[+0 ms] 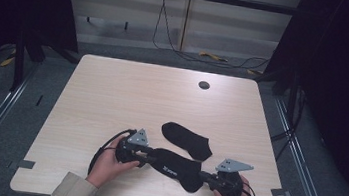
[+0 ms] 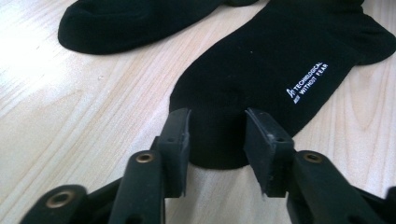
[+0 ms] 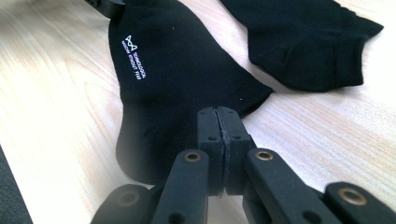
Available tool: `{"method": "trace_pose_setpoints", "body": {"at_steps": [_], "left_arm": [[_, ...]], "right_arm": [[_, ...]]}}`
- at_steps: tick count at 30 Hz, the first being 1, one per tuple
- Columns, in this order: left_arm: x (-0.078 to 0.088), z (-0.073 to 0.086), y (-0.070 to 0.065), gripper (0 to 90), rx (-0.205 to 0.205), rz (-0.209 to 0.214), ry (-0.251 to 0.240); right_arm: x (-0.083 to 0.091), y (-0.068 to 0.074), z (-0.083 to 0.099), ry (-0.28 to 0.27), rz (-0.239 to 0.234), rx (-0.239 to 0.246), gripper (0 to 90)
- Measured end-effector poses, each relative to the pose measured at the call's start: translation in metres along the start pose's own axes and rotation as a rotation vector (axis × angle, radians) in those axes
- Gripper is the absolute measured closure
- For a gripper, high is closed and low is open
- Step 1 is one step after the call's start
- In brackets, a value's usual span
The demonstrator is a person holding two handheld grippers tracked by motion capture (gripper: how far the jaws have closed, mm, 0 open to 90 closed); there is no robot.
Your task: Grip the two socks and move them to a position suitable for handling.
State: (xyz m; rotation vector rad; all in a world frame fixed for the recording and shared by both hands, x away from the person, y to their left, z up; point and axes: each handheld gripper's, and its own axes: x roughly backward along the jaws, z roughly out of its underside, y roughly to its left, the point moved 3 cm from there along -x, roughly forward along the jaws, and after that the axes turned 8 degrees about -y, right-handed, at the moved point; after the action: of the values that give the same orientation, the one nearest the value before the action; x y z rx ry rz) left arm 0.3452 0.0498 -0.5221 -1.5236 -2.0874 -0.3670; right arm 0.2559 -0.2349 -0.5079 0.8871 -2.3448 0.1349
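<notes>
Two black socks lie on the light wooden table (image 1: 113,90). The nearer sock (image 1: 176,166) carries small white lettering (image 2: 308,81) and stretches flat between my two grippers. My left gripper (image 2: 217,126) is open, its jaws standing either side of that sock's rounded end (image 2: 219,154). My right gripper (image 3: 218,116) is shut, pinching the opposite end of the same sock (image 3: 173,70). The second sock (image 1: 187,140) lies just beyond, plain black, its cuff (image 3: 327,70) near my right gripper. In the high view the left gripper (image 1: 147,156) and right gripper (image 1: 205,176) face each other.
A round cable hole (image 1: 204,85) sits near the table's far edge. The table's front edge runs close under both hands. Dark curtains and a metal frame surround the table, with cables on the floor behind it.
</notes>
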Motion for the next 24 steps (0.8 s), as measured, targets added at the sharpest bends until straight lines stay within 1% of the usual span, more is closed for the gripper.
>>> {"method": "trace_pose_setpoints", "body": {"at_steps": [1,2,3,4,5,6,8,12,14,16,18,20,22,24], "left_arm": [[0.0005,-0.0003,0.0,63.8,0.001,0.001,0.006],[0.002,-0.0012,0.0007,68.9,0.006,0.001,0.026],[0.002,-0.0012,0.0007,70.7,0.006,0.001,0.026],[0.0021,-0.0009,0.0011,70.7,0.011,0.003,0.026],[0.0023,-0.0005,0.0015,75.2,0.02,0.01,0.023],[0.0027,-0.0002,0.0022,75.8,0.027,0.019,0.022],[0.0033,-0.0001,0.0027,78.6,0.026,0.022,0.024],[0.0046,0.0002,0.0032,81.3,0.03,0.025,0.03],[0.0049,0.0006,0.0039,82.2,0.029,0.024,0.025],[0.0061,0.0015,0.0041,82.5,0.031,0.025,0.035],[0.006,0.0017,0.0036,82.8,0.024,0.028,0.031],[0.0066,0.0015,0.0025,82.1,-0.023,0.027,0.045],[0.0068,0.0013,0.0021,81.9,-0.019,0.031,0.051],[0.0066,0.0014,0.0023,82.1,-0.016,0.033,0.046]], "right_arm": [[0.0002,0.0001,-0.0004,-0.001,-0.003,-0.003,88.8],[0.0002,0.0003,-0.0005,-0.003,-0.006,-0.005,88.8],[0.0002,0.0003,-0.0005,-0.003,-0.006,-0.005,88.8],[0.0,0.0003,-0.0003,-0.002,-0.007,-0.006,88.9],[0.0001,0.0003,-0.0003,-0.003,-0.007,-0.007,88.8],[0.0002,0.0004,-0.0004,-0.003,-0.008,-0.01,88.8],[0.0001,0.0004,-0.0004,-0.003,-0.012,-0.012,88.8],[0.0002,0.0001,-0.0007,-0.006,-0.015,-0.012,88.8],[0.0002,0.0,-0.0006,-0.006,-0.017,-0.012,88.8],[0.0002,-0.0002,-0.0007,-0.007,-0.018,-0.014,88.8],[-0.0002,-0.0003,-0.0008,-0.008,-0.019,-0.013,88.8],[-0.0006,-0.0003,-0.0006,-0.007,-0.02,-0.013,88.8],[-0.0006,-0.0005,-0.0009,-0.009,-0.02,-0.012,88.8],[-0.0012,-0.0006,-0.0008,-0.01,-0.021,-0.013,88.8]]}}
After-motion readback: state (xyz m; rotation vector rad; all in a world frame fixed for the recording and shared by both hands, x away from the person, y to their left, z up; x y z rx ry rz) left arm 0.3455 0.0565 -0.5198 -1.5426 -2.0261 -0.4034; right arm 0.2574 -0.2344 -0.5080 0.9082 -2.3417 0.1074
